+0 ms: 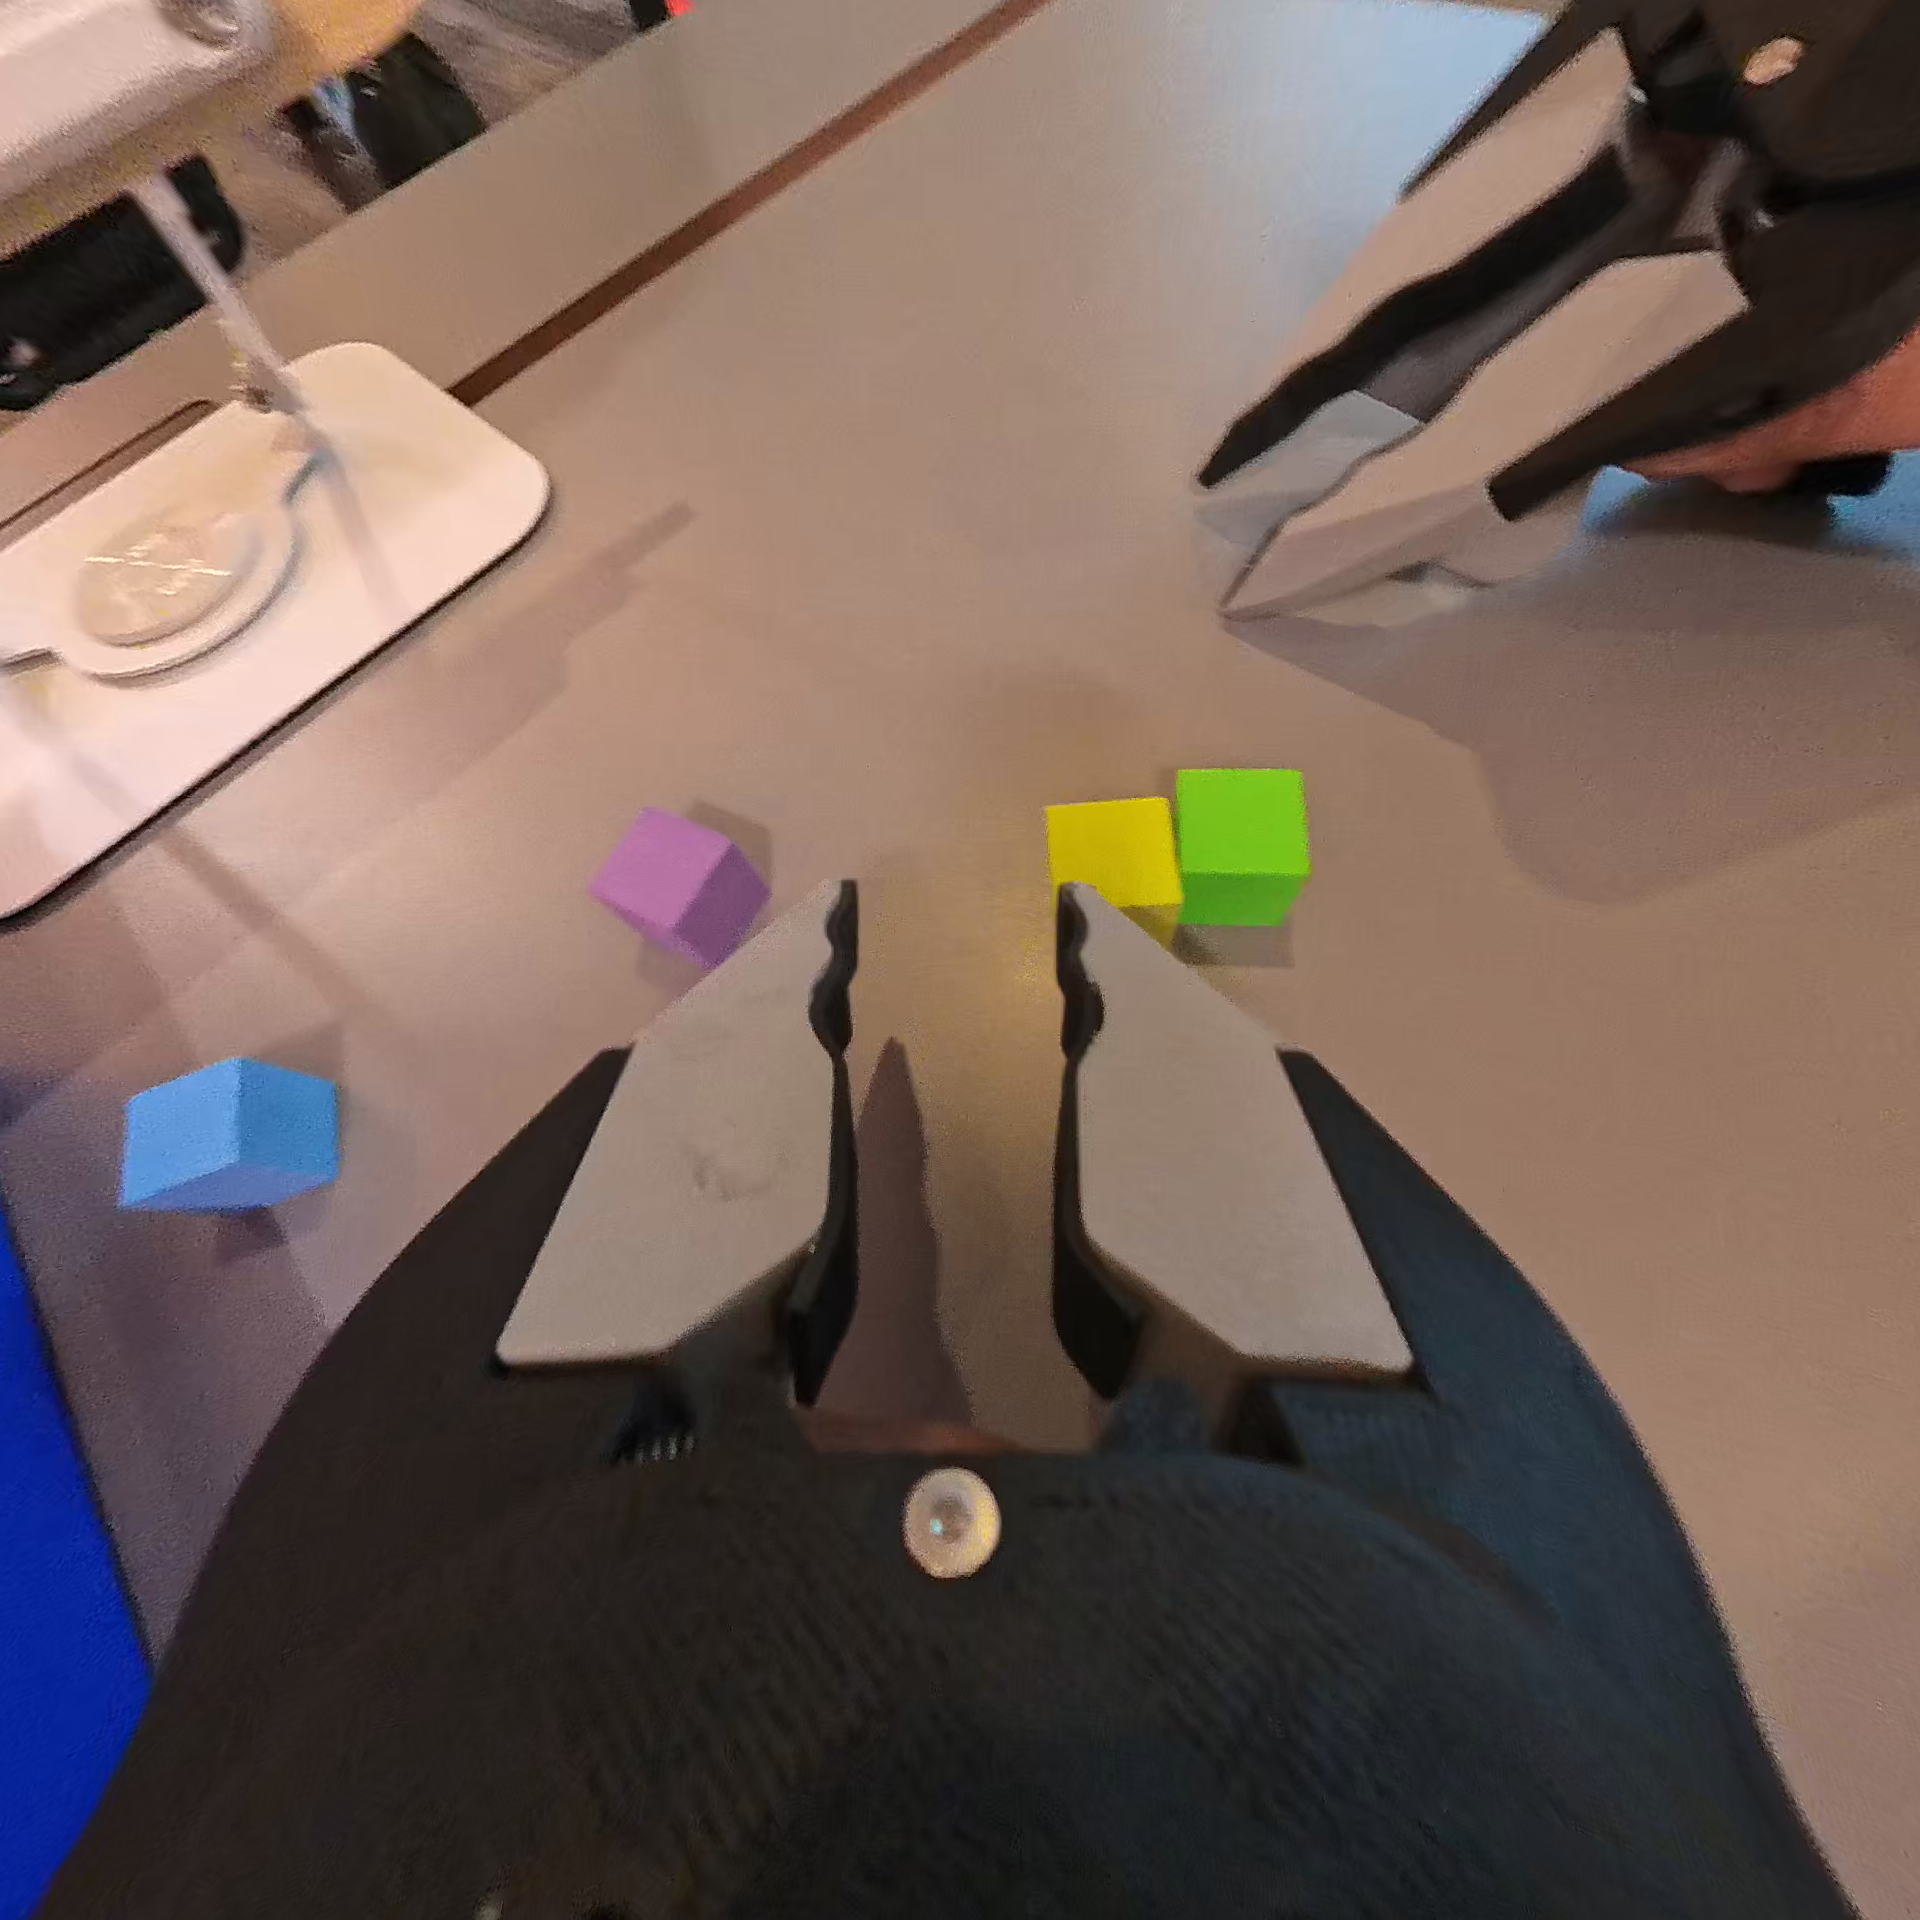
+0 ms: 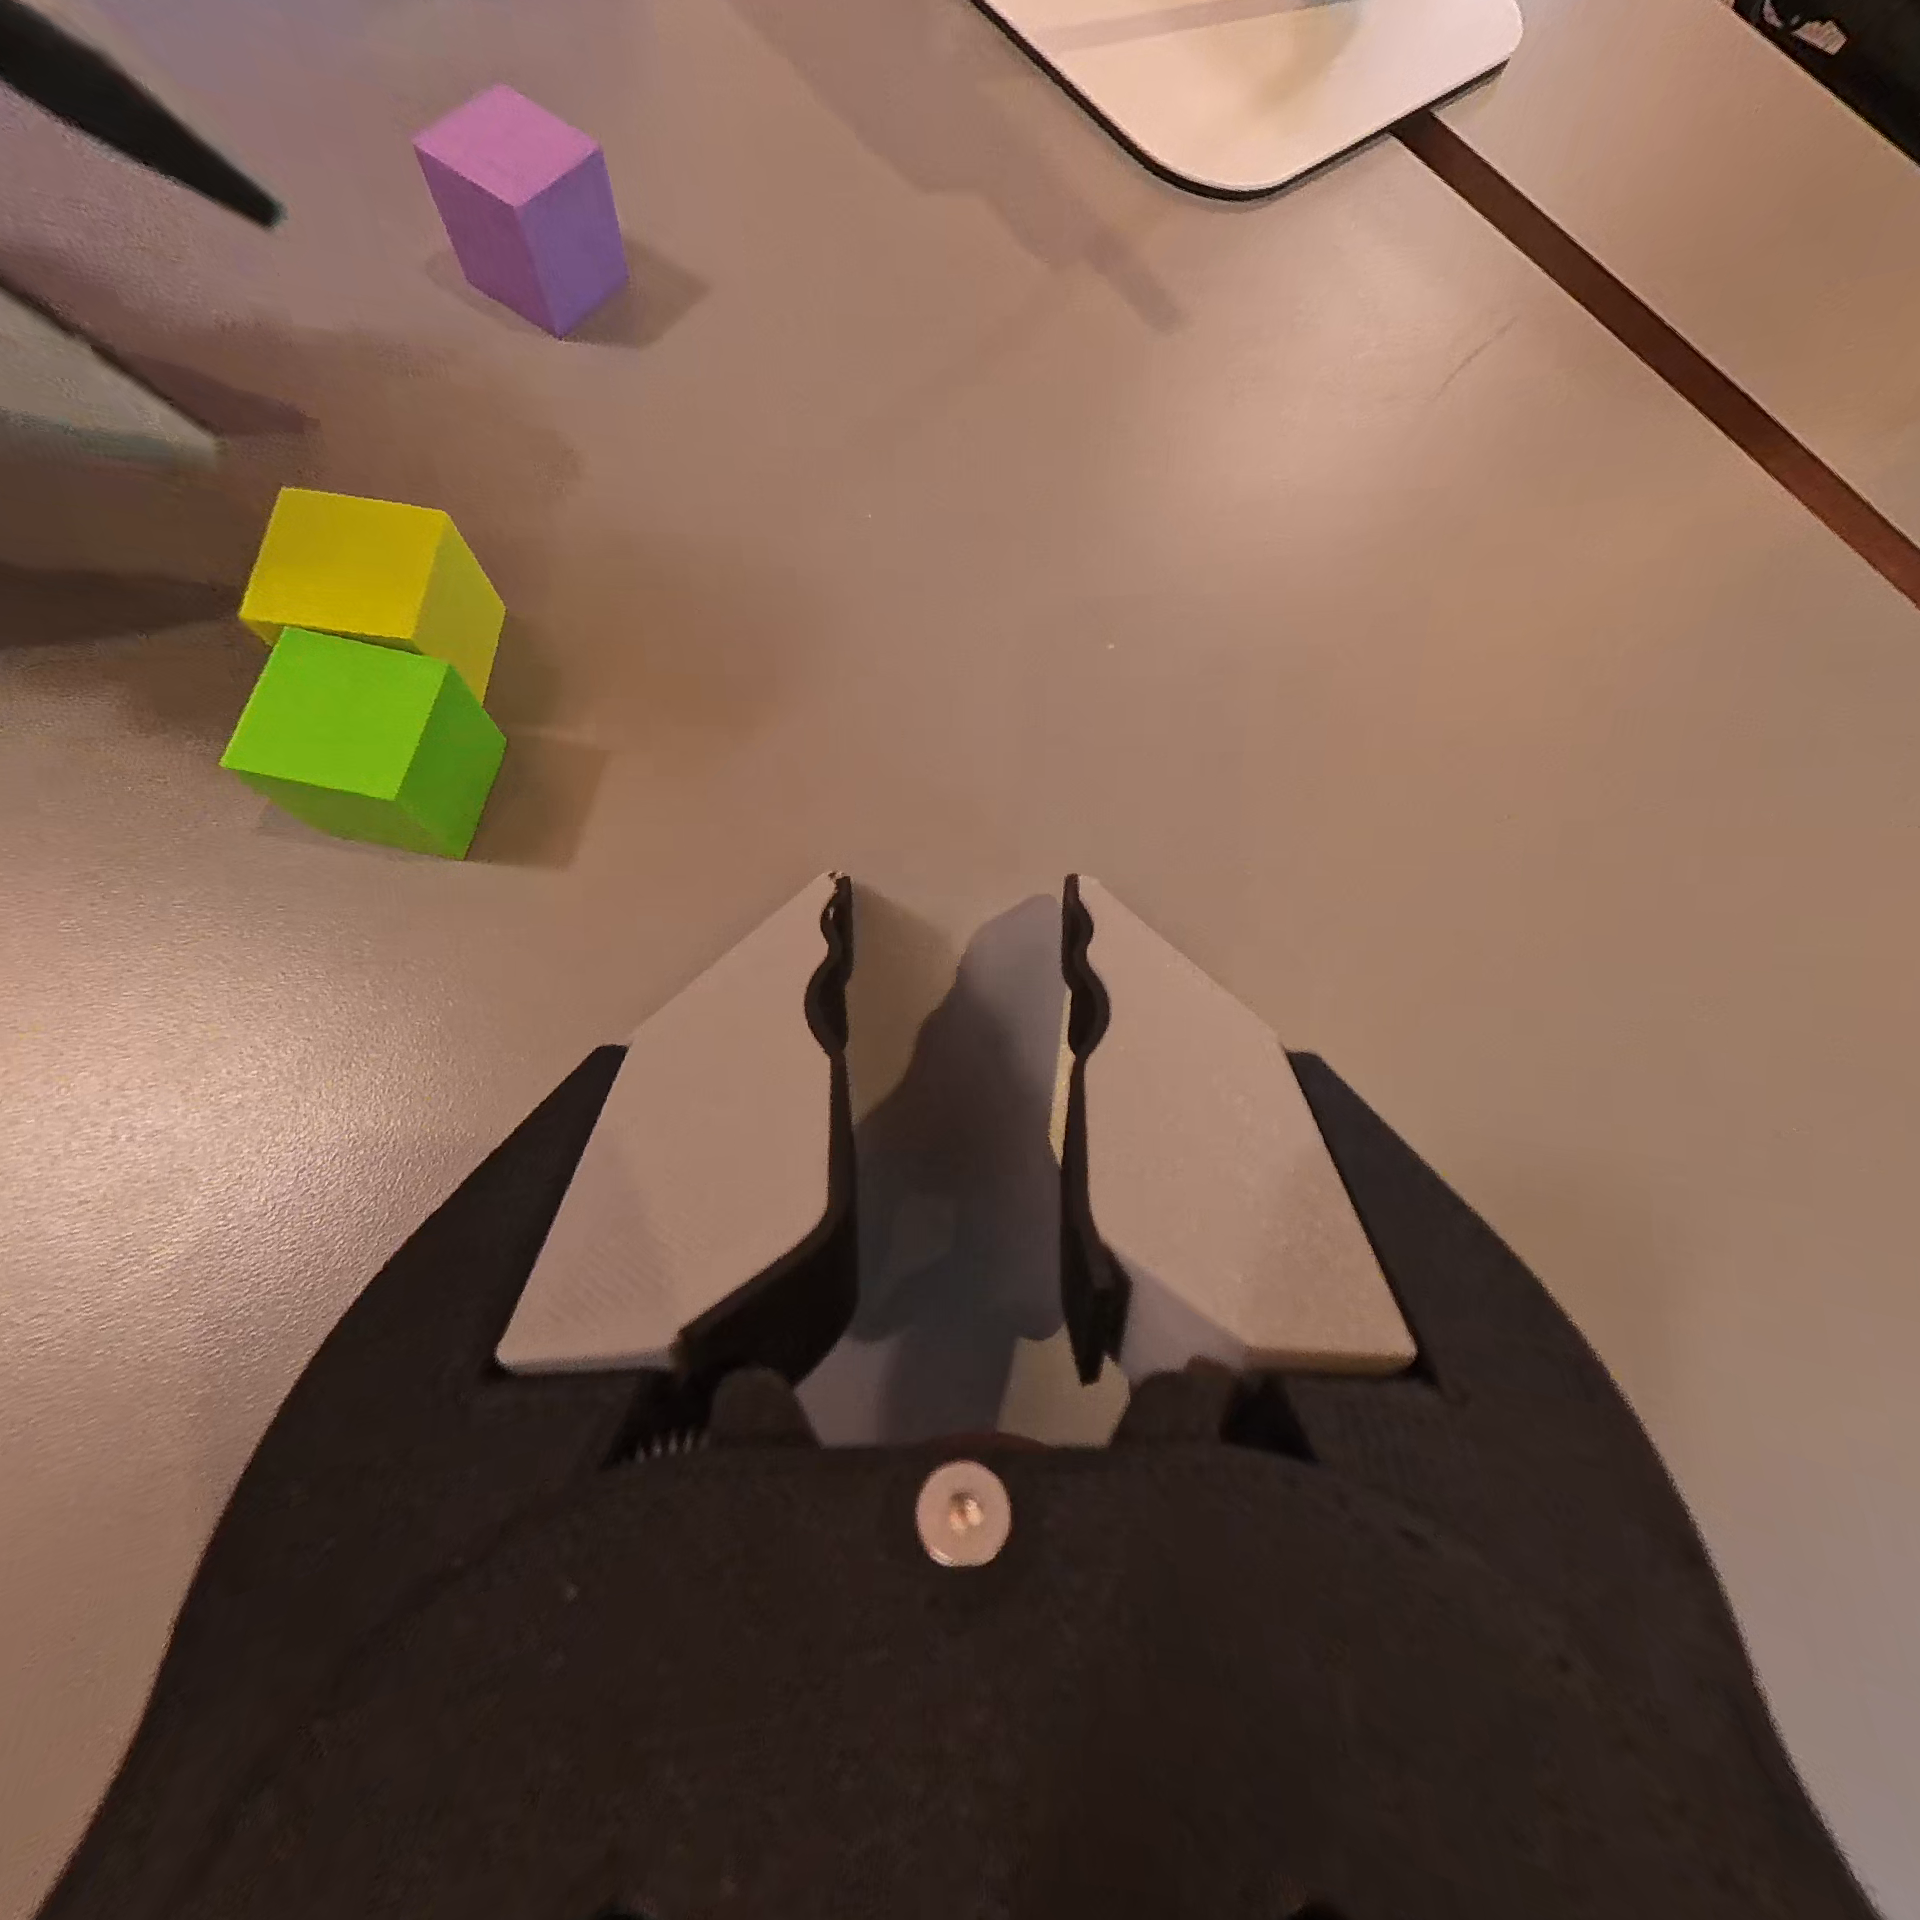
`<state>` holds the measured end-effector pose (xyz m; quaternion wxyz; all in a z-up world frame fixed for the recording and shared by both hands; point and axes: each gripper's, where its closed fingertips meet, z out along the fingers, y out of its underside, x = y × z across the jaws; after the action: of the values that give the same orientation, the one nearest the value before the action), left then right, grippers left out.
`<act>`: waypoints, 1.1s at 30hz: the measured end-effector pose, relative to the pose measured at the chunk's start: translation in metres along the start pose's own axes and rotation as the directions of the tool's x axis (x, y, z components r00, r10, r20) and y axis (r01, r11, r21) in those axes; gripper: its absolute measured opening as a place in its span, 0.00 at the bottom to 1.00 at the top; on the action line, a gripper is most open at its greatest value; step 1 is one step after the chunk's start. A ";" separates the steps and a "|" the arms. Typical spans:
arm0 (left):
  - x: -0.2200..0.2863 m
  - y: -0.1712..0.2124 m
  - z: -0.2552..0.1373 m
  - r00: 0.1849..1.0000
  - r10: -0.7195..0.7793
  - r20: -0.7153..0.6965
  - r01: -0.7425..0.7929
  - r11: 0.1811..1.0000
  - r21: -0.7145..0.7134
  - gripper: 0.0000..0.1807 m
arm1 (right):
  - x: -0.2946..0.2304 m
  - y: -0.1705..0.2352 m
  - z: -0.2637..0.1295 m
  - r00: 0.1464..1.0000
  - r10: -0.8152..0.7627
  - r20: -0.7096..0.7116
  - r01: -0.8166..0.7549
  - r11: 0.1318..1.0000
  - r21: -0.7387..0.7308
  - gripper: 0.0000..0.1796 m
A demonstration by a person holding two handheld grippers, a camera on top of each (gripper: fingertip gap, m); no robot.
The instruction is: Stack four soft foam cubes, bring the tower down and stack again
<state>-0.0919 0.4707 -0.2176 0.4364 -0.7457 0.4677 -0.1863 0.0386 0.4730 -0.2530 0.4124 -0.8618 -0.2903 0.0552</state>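
Four foam cubes lie apart on the grey table (image 1: 935,520). In the left wrist view the yellow cube (image 1: 1112,850) touches the green cube (image 1: 1242,844), just beyond my right fingertip. The purple cube (image 1: 681,883) lies left of my fingers and the blue cube (image 1: 231,1132) is at the far left. My left gripper (image 1: 956,899) is open and empty above the table. The right gripper (image 1: 1361,499) shows at the upper right. In the right wrist view my right gripper (image 2: 956,888) is open and empty; yellow (image 2: 364,571), green (image 2: 353,732) and purple (image 2: 520,203) cubes lie to its left.
A white base plate with a metal stand (image 1: 260,540) sits at the left; it also shows in the right wrist view (image 2: 1278,94). A dark seam (image 1: 748,197) runs across the table. A blue object (image 1: 42,1558) is at the left edge. A hand (image 1: 1787,436) holds the right gripper. The blue object (image 1: 42,1558) lies some 20 cm from my left tips, 30 cm from my right tips.
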 end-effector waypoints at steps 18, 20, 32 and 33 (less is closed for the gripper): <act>-0.038 0.011 0.011 0.978 -0.035 0.204 0.038 0.999 -0.012 0.21 | -0.002 -0.001 0.001 1.000 -0.010 0.002 0.010 1.000 0.000 0.20; -0.037 0.012 0.012 0.977 -0.026 0.211 0.031 0.999 -0.021 0.21 | -0.002 -0.001 0.001 1.000 -0.011 0.004 0.011 1.000 0.001 0.20; -0.036 0.015 0.014 0.978 -0.008 0.210 0.019 0.999 -0.050 0.21 | -0.002 -0.001 0.001 1.000 -0.020 -0.007 0.020 1.000 0.002 0.21; -0.036 0.015 0.014 0.978 -0.014 0.209 0.025 0.999 -0.048 0.21 | -0.002 -0.001 0.001 1.000 -0.020 -0.007 0.020 1.000 0.002 0.21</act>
<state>-0.1081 0.5057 -0.2333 0.4624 -0.7764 0.4165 -0.0995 0.0362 0.4730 -0.2526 0.4151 -0.8585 -0.2973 0.0482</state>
